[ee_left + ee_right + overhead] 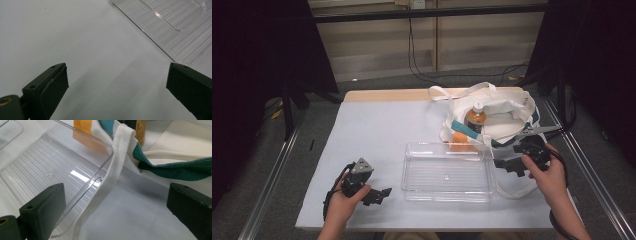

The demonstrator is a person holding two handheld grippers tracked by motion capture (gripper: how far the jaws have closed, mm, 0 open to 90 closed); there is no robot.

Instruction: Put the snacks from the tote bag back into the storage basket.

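My right tool (503, 165) sits with its jaws spread wide and nothing between them, low over the tabletop (372, 130) at the right end of the clear tray (447, 172). Just ahead of it a white strap (117, 167) of the tote bag (507, 112) drapes across the tray's corner (in my right gripper view it runs down between the jaws). The bag lies just behind the tray, with an orange bottle (475, 117) standing in its mouth. My left tool (382, 194) is also wide open and empty, resting near the tray's left side, pointing toward it.
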